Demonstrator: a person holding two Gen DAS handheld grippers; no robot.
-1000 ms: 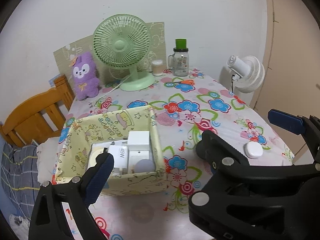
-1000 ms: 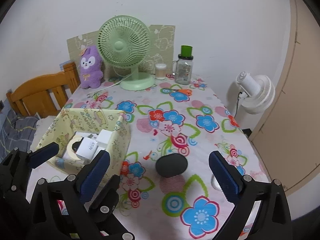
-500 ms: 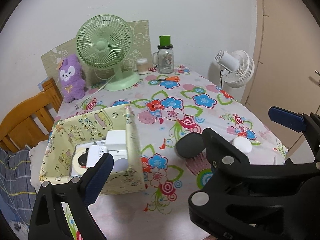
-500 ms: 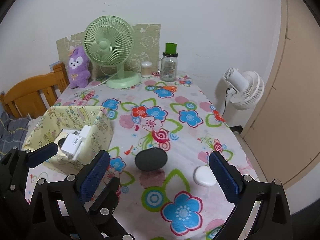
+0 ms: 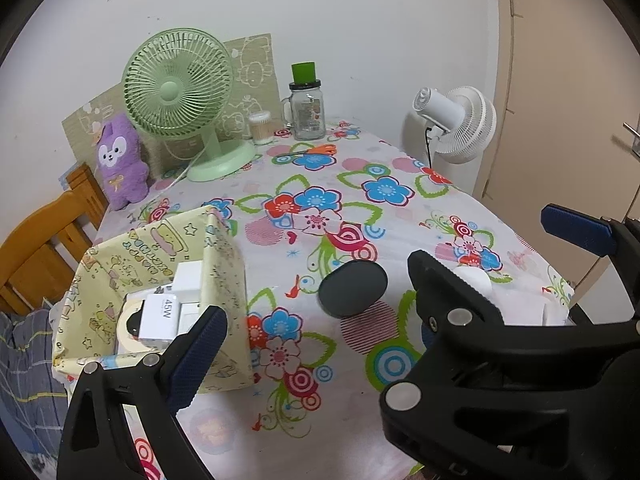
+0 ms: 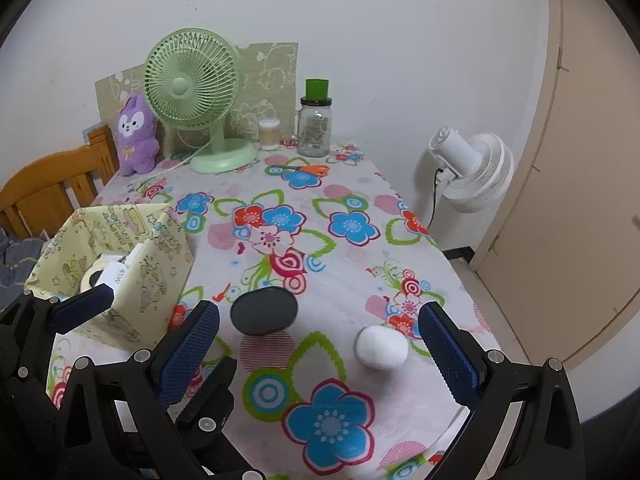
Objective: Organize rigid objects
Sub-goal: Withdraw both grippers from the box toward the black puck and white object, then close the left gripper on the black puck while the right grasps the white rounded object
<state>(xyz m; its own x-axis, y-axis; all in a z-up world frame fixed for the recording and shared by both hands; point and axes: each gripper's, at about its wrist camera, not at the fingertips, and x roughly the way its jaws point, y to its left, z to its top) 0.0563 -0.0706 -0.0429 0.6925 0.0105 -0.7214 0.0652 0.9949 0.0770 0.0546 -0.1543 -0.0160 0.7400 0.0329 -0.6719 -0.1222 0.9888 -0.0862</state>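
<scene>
A dark grey oval case (image 6: pixel 265 311) lies on the flowered tablecloth, just ahead of my right gripper's left finger. A white oval case (image 6: pixel 382 347) lies to its right, between the fingers of my right gripper (image 6: pixel 318 354), which is open and holds nothing. At the left stands a yellow patterned box (image 5: pixel 224 264) holding a white 45W charger (image 5: pixel 160 316), other white blocks and a tape roll. My left gripper (image 5: pixel 316 340) hovers open and empty by the box's near right corner. The right gripper's arm covers the left gripper's right finger and part of the white case in the left wrist view.
At the back stand a green desk fan (image 6: pixel 192 92), a purple plush (image 6: pixel 136 136), a green-lidded jar (image 6: pixel 315 124), a cotton-swab tub (image 6: pixel 269 134) and orange scissors (image 6: pixel 308 169). A white floor fan (image 6: pixel 472 168) is off the table's right edge, a wooden chair (image 5: pixel 36 248) off its left.
Both grippers have drawn back and to the right over the table. The white case has come between the right gripper's fingers. Nothing was grasped or moved.
</scene>
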